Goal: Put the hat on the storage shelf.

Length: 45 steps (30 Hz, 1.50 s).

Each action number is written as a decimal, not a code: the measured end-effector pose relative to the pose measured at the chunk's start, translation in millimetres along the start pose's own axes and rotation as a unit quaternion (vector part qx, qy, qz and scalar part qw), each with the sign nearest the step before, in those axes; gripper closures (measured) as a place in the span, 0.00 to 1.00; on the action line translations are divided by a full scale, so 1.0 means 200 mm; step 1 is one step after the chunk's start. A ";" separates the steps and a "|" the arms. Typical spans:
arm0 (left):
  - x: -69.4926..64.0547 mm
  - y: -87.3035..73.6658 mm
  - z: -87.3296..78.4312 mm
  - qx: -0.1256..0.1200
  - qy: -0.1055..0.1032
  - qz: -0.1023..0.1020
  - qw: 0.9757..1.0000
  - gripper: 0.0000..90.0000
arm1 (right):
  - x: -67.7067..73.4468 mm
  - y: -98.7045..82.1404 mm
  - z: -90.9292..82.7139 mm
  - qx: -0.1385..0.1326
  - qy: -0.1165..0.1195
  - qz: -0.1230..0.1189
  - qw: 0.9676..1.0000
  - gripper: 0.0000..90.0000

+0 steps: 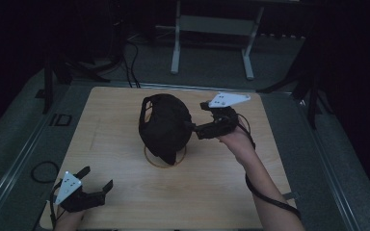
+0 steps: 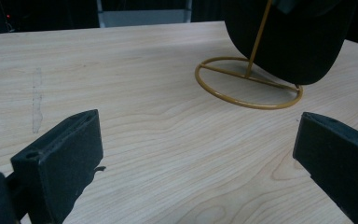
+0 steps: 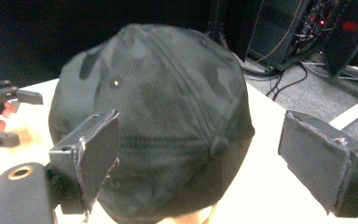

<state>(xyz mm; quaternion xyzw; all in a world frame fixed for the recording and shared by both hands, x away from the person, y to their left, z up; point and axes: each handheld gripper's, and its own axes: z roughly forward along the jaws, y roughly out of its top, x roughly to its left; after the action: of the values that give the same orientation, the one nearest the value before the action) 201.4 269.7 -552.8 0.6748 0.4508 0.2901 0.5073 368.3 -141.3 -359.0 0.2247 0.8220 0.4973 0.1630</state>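
Just ahead of the right gripper, jaws spread, sits the black cap, seemingly untouched, on its wire stand; the left gripper, also spread, waits well apart.

Dim lab or recording room, light wooden table on grey carpet, white metal frame legs beyond the table, cables and dark equipment racks behind it.

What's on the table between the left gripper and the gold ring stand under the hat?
Nothing: in the left gripper view, bare wooden table runs from the open left gripper to the gold ring stand.
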 end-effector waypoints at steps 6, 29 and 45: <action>0.00 0.00 0.00 0.001 -0.002 -0.001 1.000 0.02 | -0.02 -0.07 -0.03 -0.002 -0.003 0.007 1.000 0.14; 0.00 0.00 0.00 -0.005 -0.016 -0.002 1.000 0.02 | -0.05 -0.43 -0.06 0.004 -0.008 0.029 1.000 0.14; -0.01 0.00 0.00 -0.013 -0.013 0.004 1.000 0.02 | -0.02 -0.64 -0.04 0.014 0.006 0.039 0.999 0.15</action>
<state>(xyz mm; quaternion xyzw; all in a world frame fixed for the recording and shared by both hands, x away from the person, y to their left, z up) 200.4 268.4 -552.7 0.6733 0.4377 0.2892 0.5210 341.3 -201.3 -469.3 0.2553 0.8206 0.4929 0.1355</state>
